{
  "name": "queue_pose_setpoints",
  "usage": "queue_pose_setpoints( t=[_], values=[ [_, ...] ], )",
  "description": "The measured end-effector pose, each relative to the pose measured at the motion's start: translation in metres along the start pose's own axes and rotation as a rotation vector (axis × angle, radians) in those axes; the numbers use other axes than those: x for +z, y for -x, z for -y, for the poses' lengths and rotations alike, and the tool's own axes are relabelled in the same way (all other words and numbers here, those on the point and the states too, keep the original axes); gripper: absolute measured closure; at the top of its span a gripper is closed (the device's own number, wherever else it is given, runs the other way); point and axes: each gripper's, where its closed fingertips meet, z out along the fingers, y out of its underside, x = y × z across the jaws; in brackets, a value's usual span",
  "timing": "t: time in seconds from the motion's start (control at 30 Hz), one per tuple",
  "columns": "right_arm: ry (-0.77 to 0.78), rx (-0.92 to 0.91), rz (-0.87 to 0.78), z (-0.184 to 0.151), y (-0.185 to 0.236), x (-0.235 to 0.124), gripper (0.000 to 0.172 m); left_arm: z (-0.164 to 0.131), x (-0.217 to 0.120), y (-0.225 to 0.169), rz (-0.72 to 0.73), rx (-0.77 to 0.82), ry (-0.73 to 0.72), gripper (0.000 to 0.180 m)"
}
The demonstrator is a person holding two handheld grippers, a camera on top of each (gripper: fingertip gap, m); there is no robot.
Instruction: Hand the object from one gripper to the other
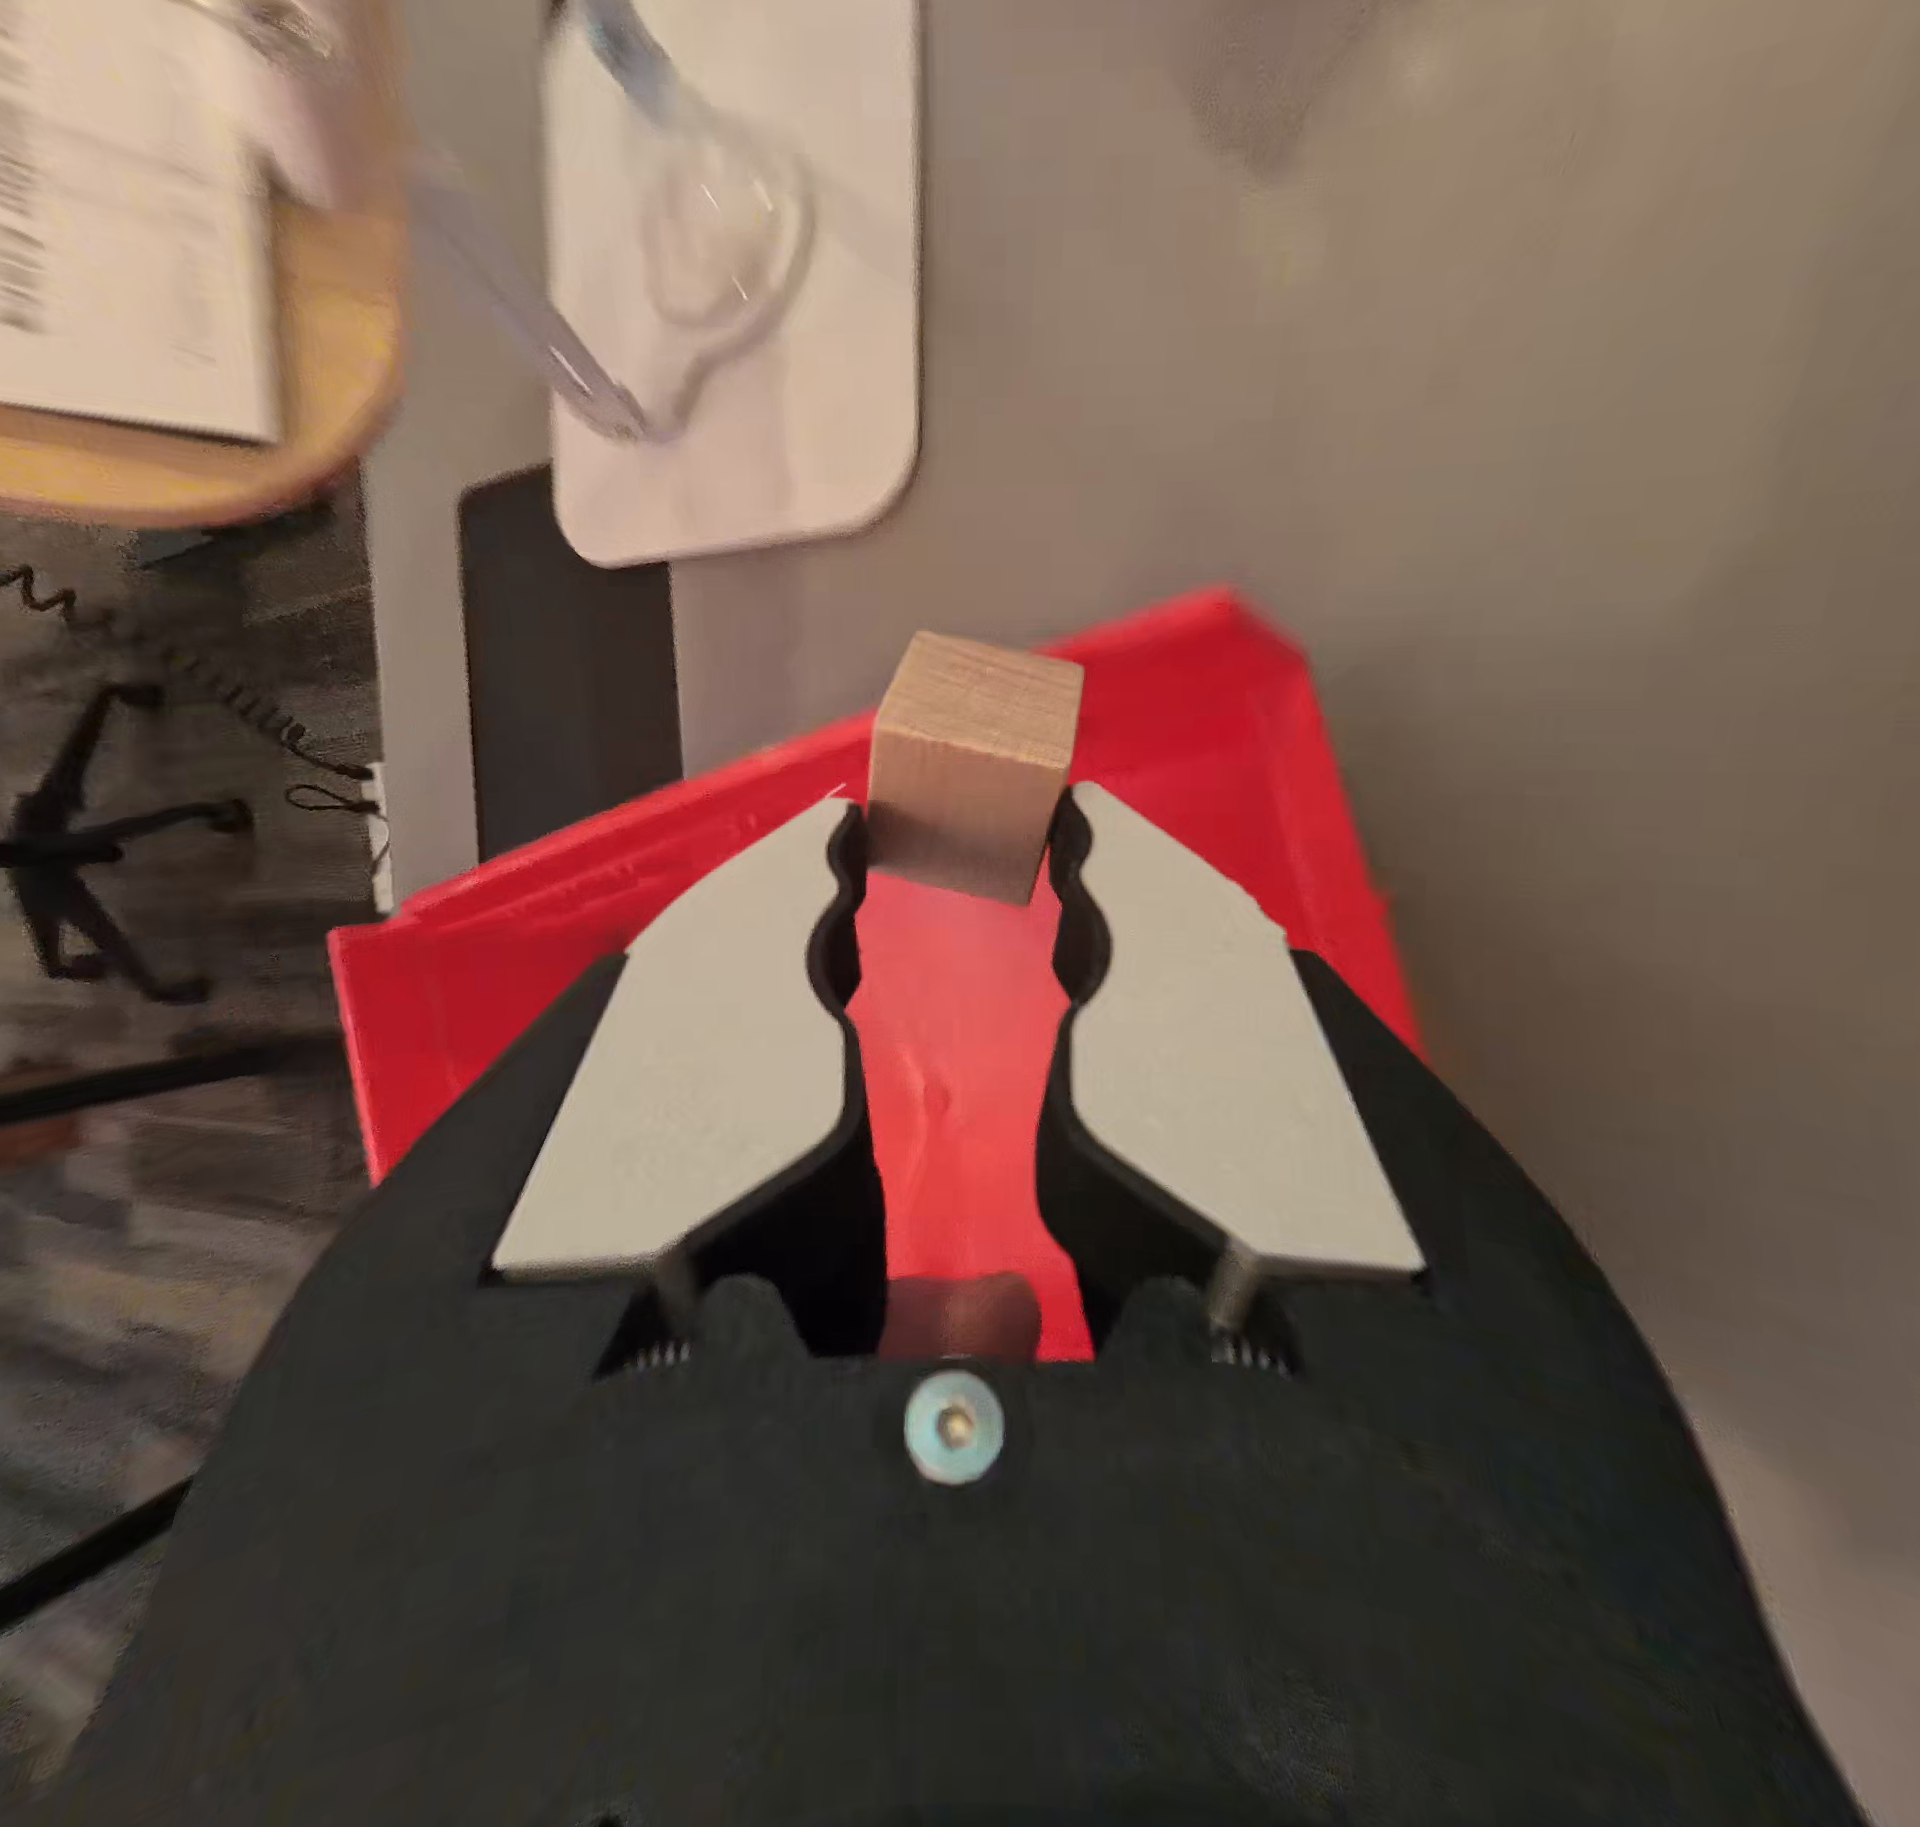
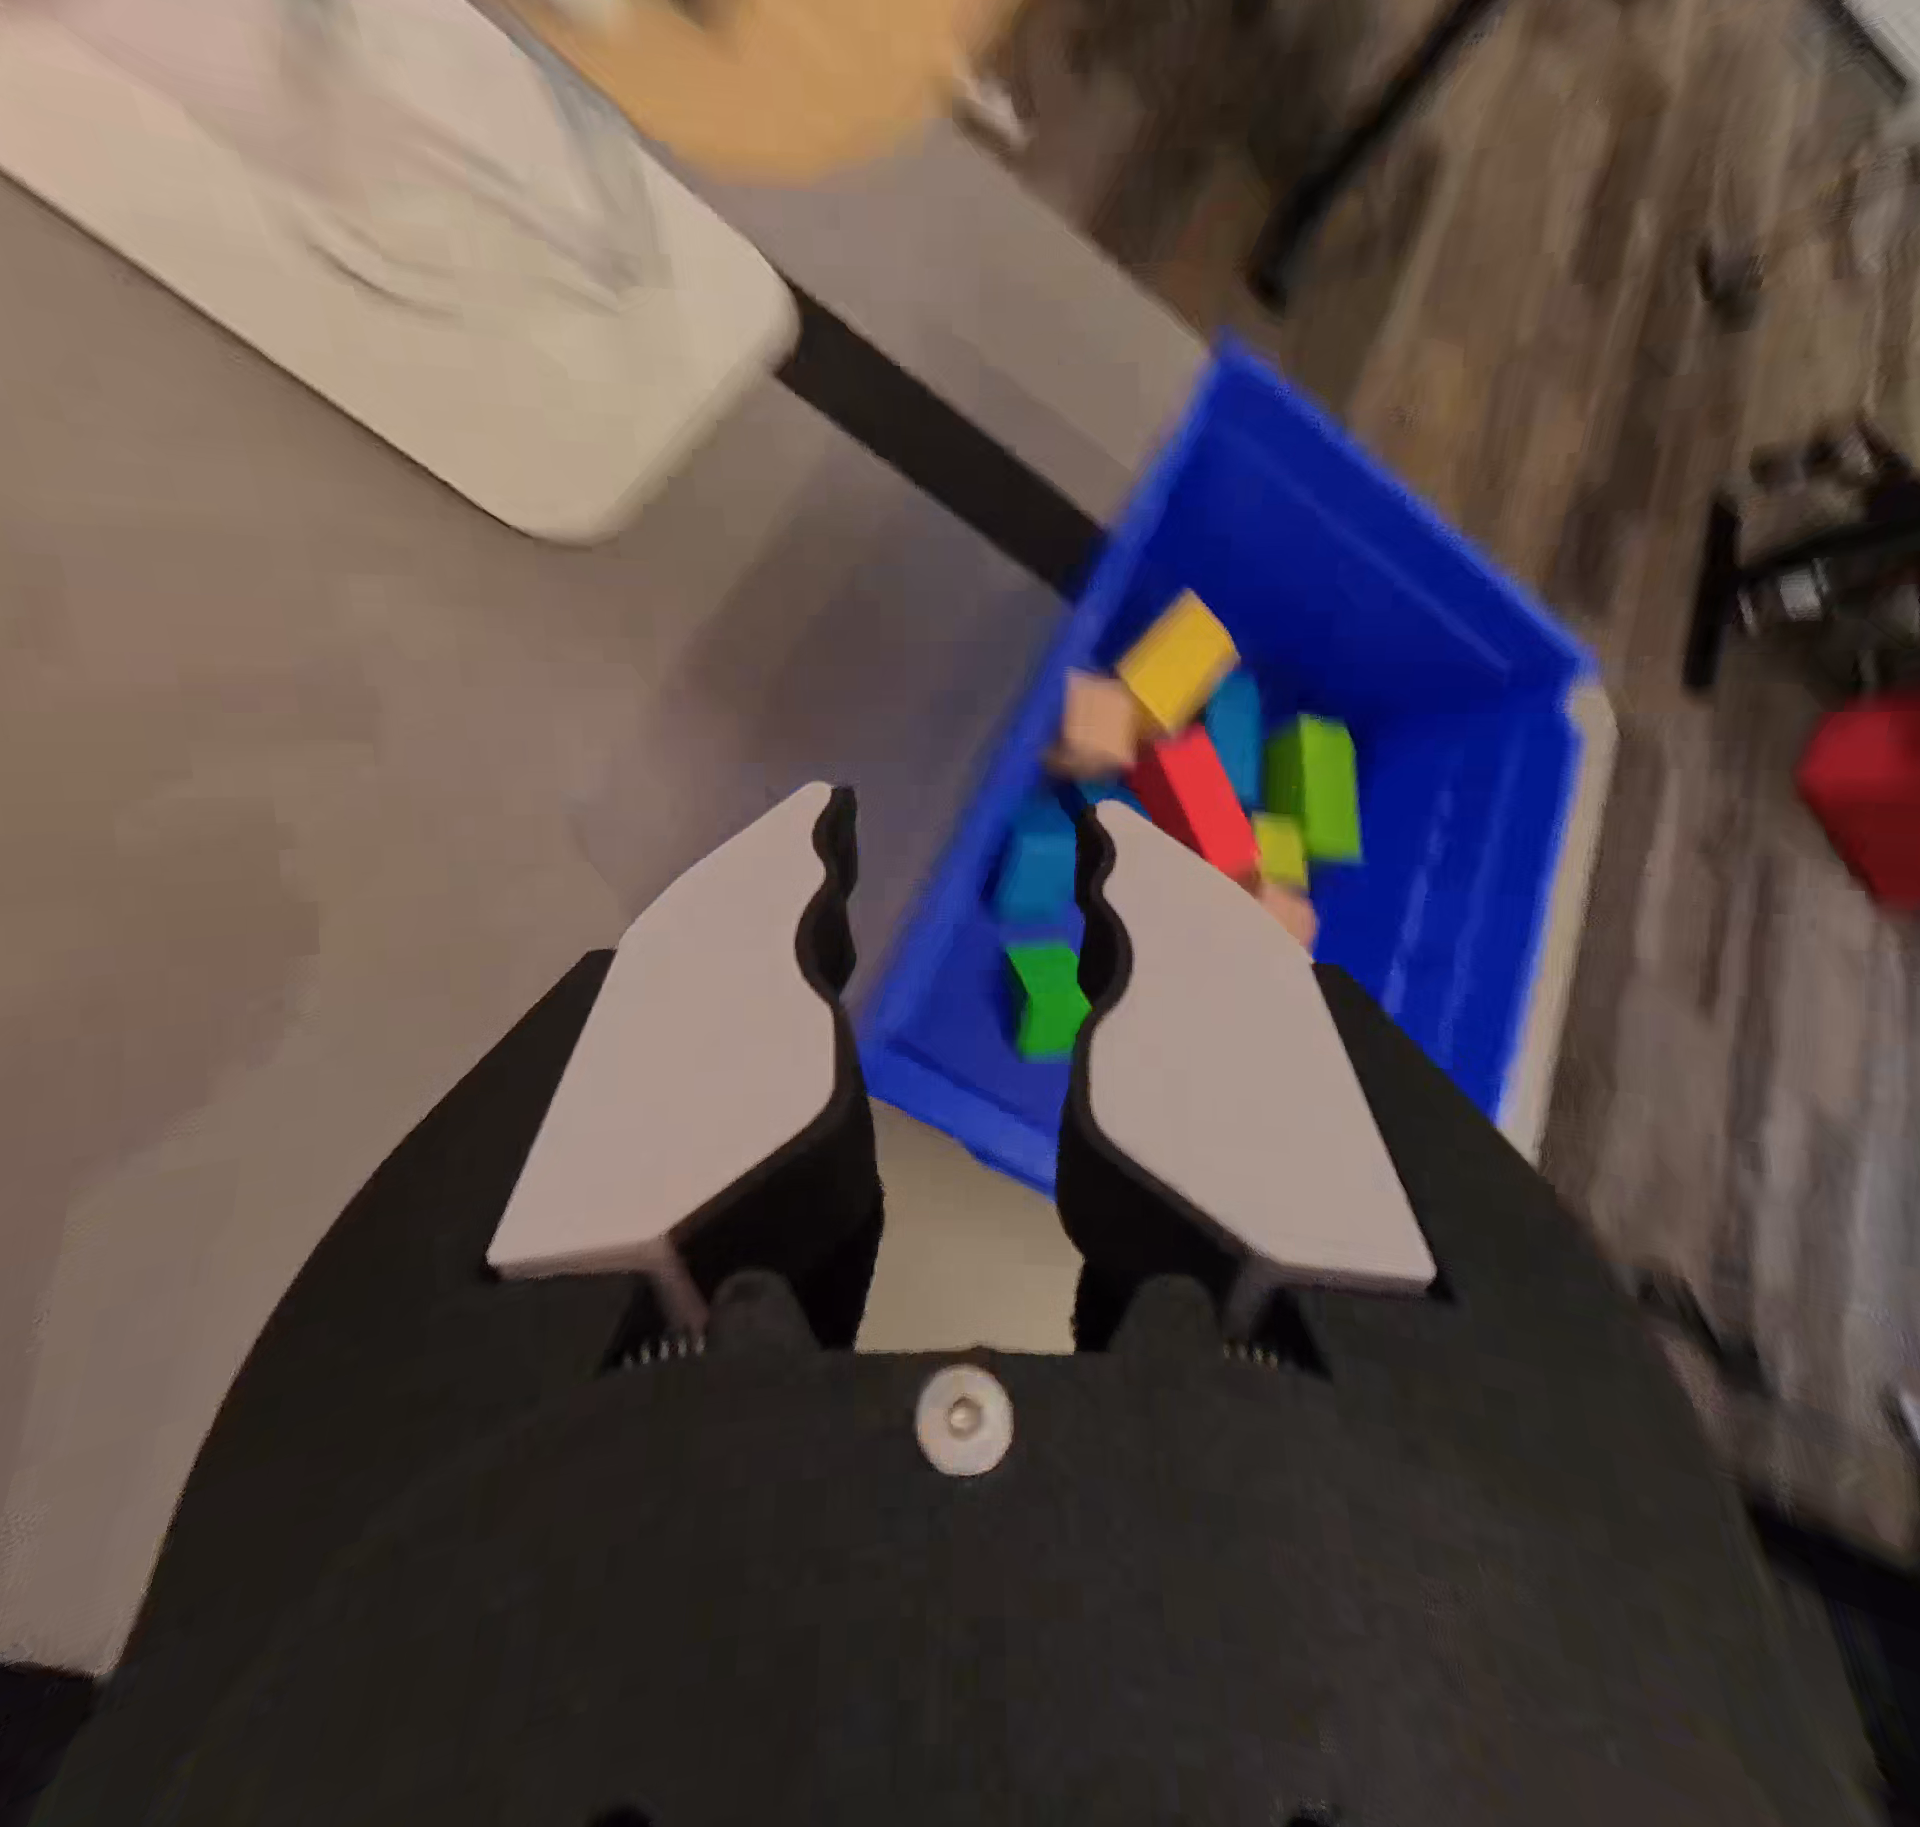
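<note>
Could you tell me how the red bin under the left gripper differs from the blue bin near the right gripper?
The red bin shows a bare floor where visible, while the blue bin holds a jumble of coloured blocks. The red bin lies straight under the left gripper, which grips a plain wooden cube; the blue bin sits partly behind the empty right gripper. Both are open-topped plastic bins on the grey table.

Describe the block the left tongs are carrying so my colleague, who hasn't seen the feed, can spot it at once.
Find the red bin on the grey table. Above its floor, the left tongs pinch a small cube between their tips. It is plain unpainted wood, pale tan with visible grain, and the only block in that view.
</note>
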Motion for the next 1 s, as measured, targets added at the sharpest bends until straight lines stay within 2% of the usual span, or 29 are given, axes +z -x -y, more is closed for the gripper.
queue_pose_setpoints(
  t=[0.1, 0.2, 0.27, 0.33, 0.43, 0.57, 0.8, 1.0],
  values=[
    [-0.219, -0.166, 0.198, 0.067, 0.090, -0.023, 0.131, 0.056, -0.015, -0.004, 0.028, -0.135, -0.166, 0.146],
    [-0.360, -0.312, 0.383, 0.110, 0.180, -0.038, 0.127, 0.115, -0.020, -0.022, -0.006, -0.215, -0.326, 0.146],
    [-0.453, -0.337, 0.475, 0.129, 0.221, -0.048, 0.126, 0.146, -0.019, -0.034, -0.041, -0.261, -0.390, 0.146],
    [-0.554, -0.315, 0.525, 0.143, 0.241, -0.058, 0.126, 0.176, -0.021, -0.044, -0.066, -0.293, -0.478, 0.146],
    [-0.624, -0.264, 0.595, 0.150, 0.252, -0.071, 0.127, 0.207, -0.022, -0.060, -0.100, -0.300, -0.569, 0.146],
    [-0.649, -0.215, 0.647, 0.147, 0.250, -0.082, 0.130, 0.232, -0.020, -0.075, -0.137, -0.292, -0.624, 0.146],
    [-0.652, -0.141, 0.762, 0.130, 0.248, -0.096, 0.142, 0.252, -0.015, -0.087, -0.177, -0.293, -0.671, 0.147],
    [-0.676, -0.098, 0.776, 0.121, 0.230, -0.111, 0.142, 0.267, -0.015, -0.092, -0.172, -0.249, -0.686, 0.147]
  ],
)
